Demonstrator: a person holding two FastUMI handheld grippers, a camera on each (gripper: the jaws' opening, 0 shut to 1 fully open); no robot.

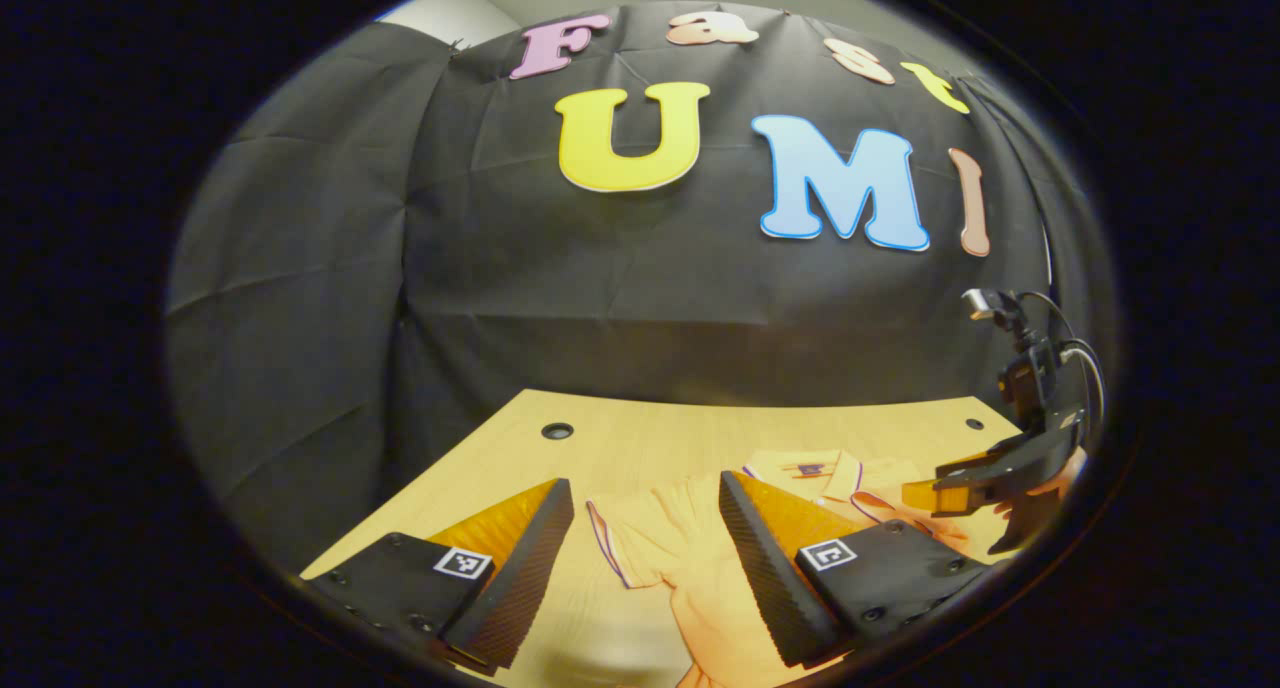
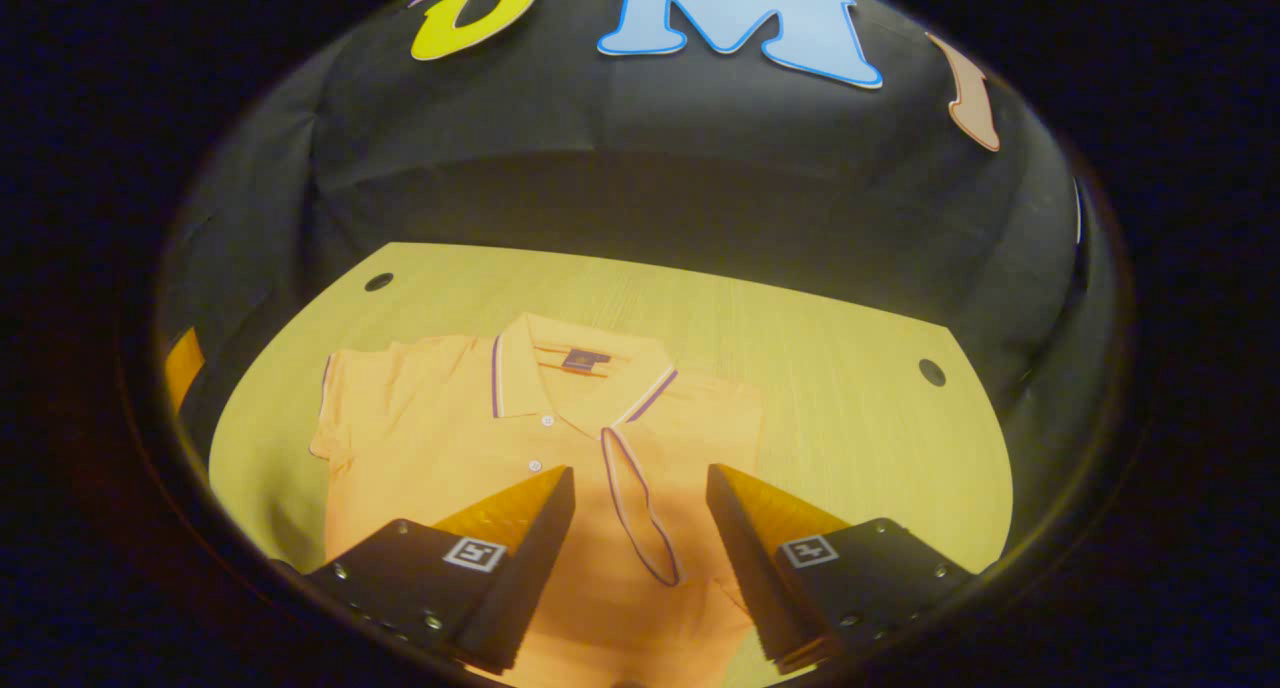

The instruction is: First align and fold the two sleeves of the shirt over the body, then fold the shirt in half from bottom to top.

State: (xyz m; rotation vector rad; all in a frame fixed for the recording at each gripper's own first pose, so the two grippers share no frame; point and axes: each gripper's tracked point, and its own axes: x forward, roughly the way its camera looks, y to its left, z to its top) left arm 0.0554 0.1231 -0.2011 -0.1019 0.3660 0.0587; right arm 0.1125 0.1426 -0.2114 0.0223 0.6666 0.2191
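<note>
On the table (image 2: 830, 338) an orange polo shirt (image 2: 430, 448) lies flat, front up, collar (image 2: 585, 373) toward the booth's cloth wall (image 2: 650, 178). Seen in the right gripper view, one short sleeve (image 2: 345, 408) is spread out to the side, its cuff edged with a dark stripe, while the other sleeve (image 2: 640, 513) is folded in over the chest, its striped hem making a narrow loop down the middle of the body. Two buttons sit on the placket below the collar. The right gripper (image 2: 640, 528) hangs over the folded sleeve with its jaws wide apart, holding nothing; whether its tips touch the cloth cannot be told. Two dark round holes (image 2: 378, 282) mark the far corners of the tabletop. Over in the left gripper view, the left gripper (image 1: 645, 558) is poised above the near edge of the shirt (image 1: 680, 538) by the spread sleeve (image 1: 625, 538), jaws likewise wide and empty, with bare wood (image 1: 640, 438) beyond. Off to the right of that view the right gripper (image 1: 950, 488) shows from the side above the shirt near the collar (image 1: 830, 468), a hand (image 1: 1060, 478) partly visible behind it and cables running up from its body.
</note>
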